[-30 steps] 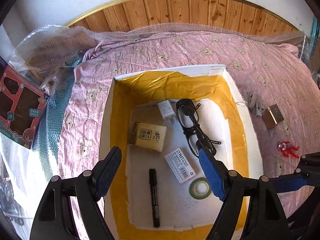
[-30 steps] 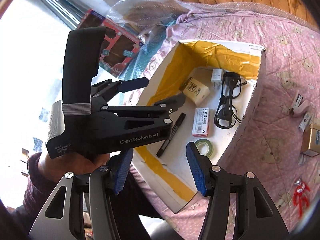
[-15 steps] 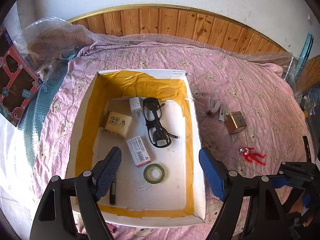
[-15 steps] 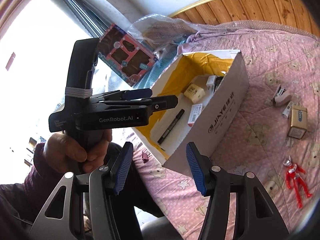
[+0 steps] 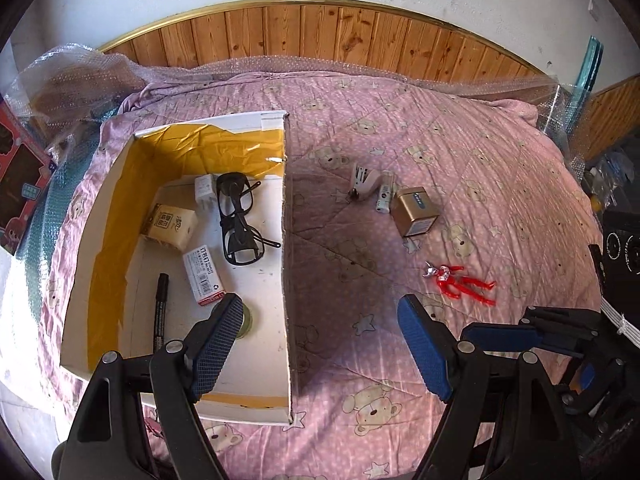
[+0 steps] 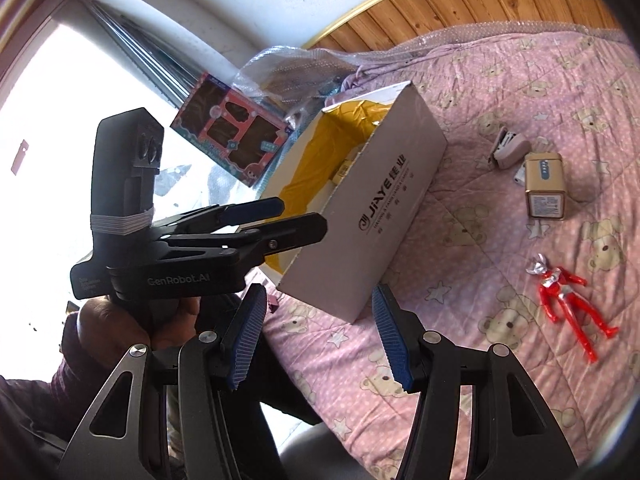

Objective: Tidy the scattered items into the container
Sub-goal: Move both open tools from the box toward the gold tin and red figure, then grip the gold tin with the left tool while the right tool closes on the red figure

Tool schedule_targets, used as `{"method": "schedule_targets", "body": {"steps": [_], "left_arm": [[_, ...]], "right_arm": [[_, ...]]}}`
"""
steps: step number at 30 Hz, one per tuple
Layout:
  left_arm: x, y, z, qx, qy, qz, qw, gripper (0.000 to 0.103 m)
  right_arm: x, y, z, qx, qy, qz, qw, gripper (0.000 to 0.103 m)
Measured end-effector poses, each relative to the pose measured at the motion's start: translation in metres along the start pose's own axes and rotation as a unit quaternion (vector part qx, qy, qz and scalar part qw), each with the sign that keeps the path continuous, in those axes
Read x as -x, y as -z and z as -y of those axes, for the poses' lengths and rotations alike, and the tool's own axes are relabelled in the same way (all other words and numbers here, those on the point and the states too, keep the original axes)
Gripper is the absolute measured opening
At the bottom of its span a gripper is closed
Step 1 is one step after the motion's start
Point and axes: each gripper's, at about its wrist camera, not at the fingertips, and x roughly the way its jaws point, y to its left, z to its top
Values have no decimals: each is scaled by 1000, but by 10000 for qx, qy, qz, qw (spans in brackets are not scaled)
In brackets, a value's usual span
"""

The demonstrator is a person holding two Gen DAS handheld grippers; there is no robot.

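Observation:
A white cardboard box (image 5: 286,264) with a yellow lining sits on the pink bed; its printed side (image 6: 384,216) faces the right wrist view. Inside lie black glasses (image 5: 238,220), a tissue pack (image 5: 172,222), a charger (image 5: 206,192), a marker (image 5: 160,312), a small labelled box (image 5: 204,274) and a tape roll (image 5: 246,322). On the quilt to its right lie a stapler (image 5: 366,180), a small white item (image 5: 384,198), a gold box (image 5: 414,212) and a red toy figure (image 5: 460,282). My left gripper (image 5: 320,348) is open above the box's right wall. My right gripper (image 6: 318,338) is open and empty near the box's corner.
A pink bear-print quilt (image 5: 460,148) covers the bed, with a wooden headboard (image 5: 320,36) behind. Bubble wrap (image 5: 68,80) and a red toy package (image 6: 232,136) lie at the left. A hand (image 6: 132,320) holds the left gripper's body (image 6: 176,252) in the right wrist view.
Both grippers have pulled back and swung right, away from the box interior. The loose items on the quilt now show more fully. Both stay open.

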Motion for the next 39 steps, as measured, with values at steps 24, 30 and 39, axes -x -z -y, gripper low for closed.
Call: {"method": "schedule_targets", "body": {"steps": [24,30,39], "left_arm": [[-83,24,96,-163,944,-753,9926,80],[-111,28,104,-114,1058,-979,9895,80],[-131,32,84,333,1085,-1098,9875,80]], "right_arm": [[38,8,134,-1423,1720,303,9743,58],[26,13,147,-1525,1871,97,9704,58],[-6,19,161,-1410,2473,-338,9580,59]]}}
